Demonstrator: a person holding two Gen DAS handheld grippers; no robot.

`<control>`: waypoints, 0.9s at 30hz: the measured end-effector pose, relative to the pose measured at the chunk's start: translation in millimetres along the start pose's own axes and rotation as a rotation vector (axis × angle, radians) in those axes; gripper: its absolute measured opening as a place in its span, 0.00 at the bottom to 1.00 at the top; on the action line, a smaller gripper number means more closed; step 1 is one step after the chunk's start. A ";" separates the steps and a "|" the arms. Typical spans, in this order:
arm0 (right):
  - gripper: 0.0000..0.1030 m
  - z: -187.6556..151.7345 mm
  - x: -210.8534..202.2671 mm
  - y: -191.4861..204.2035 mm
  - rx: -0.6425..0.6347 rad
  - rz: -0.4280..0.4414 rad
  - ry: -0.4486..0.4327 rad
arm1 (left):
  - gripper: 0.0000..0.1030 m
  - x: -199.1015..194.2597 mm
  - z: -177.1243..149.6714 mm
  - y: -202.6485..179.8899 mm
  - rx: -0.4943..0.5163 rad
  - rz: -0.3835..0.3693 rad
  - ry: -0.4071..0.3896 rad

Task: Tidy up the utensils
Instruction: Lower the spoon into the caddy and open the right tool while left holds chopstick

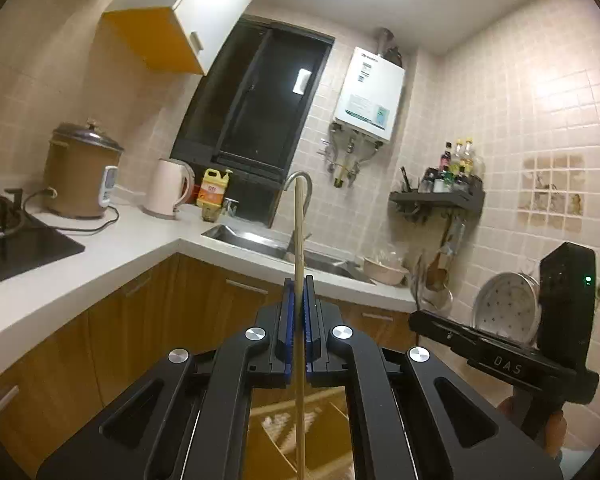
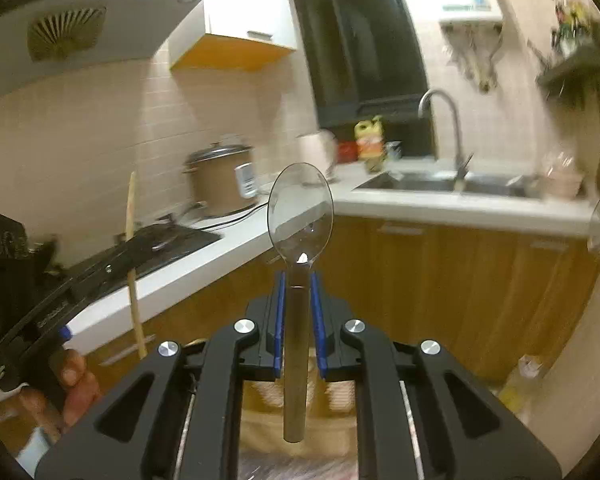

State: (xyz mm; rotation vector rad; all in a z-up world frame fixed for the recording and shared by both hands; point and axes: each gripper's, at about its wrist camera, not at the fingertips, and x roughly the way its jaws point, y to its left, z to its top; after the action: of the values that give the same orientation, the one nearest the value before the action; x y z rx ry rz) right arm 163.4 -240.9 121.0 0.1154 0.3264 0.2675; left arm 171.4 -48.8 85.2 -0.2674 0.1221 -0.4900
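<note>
My left gripper (image 1: 299, 284) is shut on a long wooden chopstick (image 1: 299, 232), held upright in the air in front of the counter. The same chopstick (image 2: 134, 272) shows at the left of the right wrist view beside the left gripper's body. My right gripper (image 2: 298, 280) is shut on a clear plastic spoon (image 2: 300, 220) by its grey handle, bowl pointing up, also held in the air. The right gripper's body (image 1: 540, 332) shows at the right of the left wrist view.
A white L-shaped counter (image 1: 112, 252) carries a brown rice cooker (image 1: 80, 172), a pink kettle (image 1: 168, 188), a yellow soap bottle (image 1: 214, 192), a stove (image 1: 8, 236) and a sink (image 1: 284, 248) with tap. A wall rack (image 1: 440, 196) holds bottles and hanging utensils. Wooden cabinets stand below.
</note>
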 end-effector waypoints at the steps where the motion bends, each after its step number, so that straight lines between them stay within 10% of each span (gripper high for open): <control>1: 0.10 -0.4 6.9 -1.1 -0.003 -0.005 0.001 | 0.02 1.0 4.8 4.6 0.004 0.010 -0.007; 7: 0.10 -18.6 42.4 -4.0 -0.054 -0.075 0.007 | 0.02 13.7 2.0 24.0 0.016 0.084 -0.050; 27: 0.10 -38.1 43.3 -16.5 -0.052 -0.067 0.036 | 0.02 21.3 27.4 22.9 0.041 -0.024 0.060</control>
State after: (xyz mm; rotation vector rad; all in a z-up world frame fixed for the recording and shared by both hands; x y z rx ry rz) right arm 194.2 -242.1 69.6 0.0483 0.3583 0.2120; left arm 205.2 -33.4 103.9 -0.2142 0.1677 -0.5240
